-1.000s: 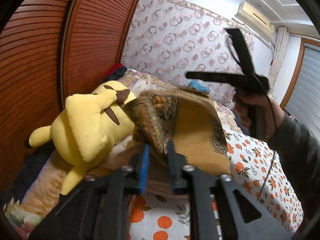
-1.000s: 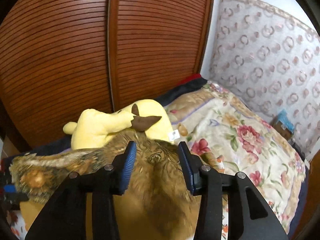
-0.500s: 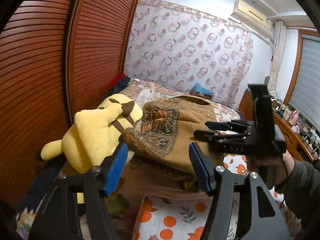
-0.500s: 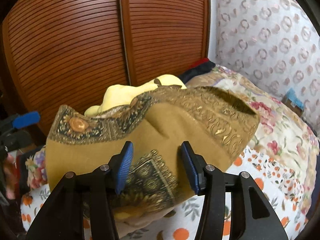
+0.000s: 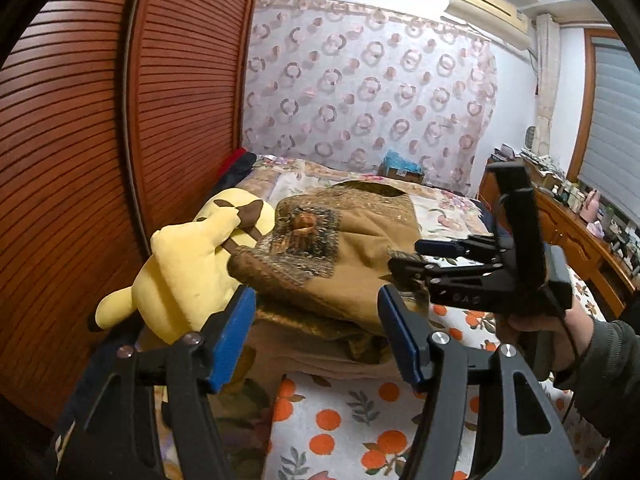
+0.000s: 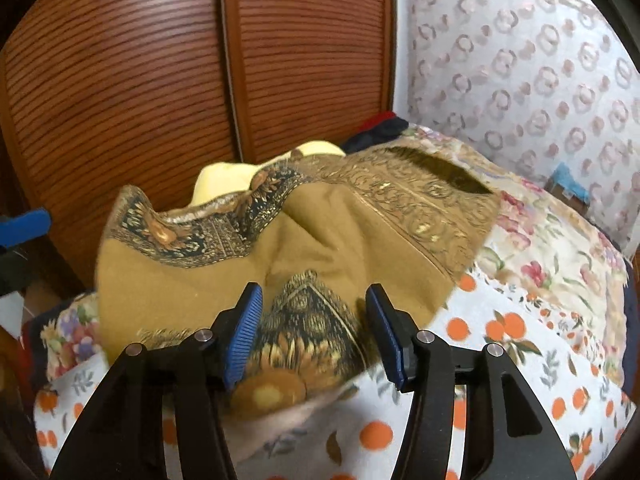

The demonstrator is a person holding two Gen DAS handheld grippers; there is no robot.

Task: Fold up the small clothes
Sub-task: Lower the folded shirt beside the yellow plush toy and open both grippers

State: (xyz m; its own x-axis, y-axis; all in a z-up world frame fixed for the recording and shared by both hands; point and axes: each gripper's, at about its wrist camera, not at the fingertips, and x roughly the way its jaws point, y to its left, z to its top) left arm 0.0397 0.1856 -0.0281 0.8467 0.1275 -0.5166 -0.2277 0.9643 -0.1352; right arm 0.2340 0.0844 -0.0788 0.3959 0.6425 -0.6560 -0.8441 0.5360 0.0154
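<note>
Garment under inspection: an ochre top with dark paisley borders [image 6: 328,248], lying folded over itself on the bed, centre of both views, its upper edge resting against a yellow plush toy [image 5: 188,264] at mid-left of the left wrist view. The orange-print bedsheet [image 5: 332,420] shows beneath it along the lower frame.

Left gripper [image 5: 316,336]: jaws parted, nothing between the pads; the cloth lies beyond the tips, untouched. Released.

Right gripper [image 6: 314,332]: jaws apart, with a patterned corner of the garment visible in the gap between them. The pads do not appear to press on the cloth; judged released, hovering just over the near edge. In the left wrist view this tool sits at centre right, held by a hand [image 5: 536,328] in a dark sleeve, its tips at the garment's right side.

Step in hand, as judged: a fold has just been laid and let go; both tools stand free of the fabric.

Condition of fold: uneven. A ridge runs across the middle in the right wrist view, the left patterned edge curls upward, and the neck opening gapes at upper right.

Next move calls for: flattening the ridge, or taking a fresh pinch on one near edge or corner for a further fold. The pinch should take all the layers together so the stack does not slide toward the toy.
</note>
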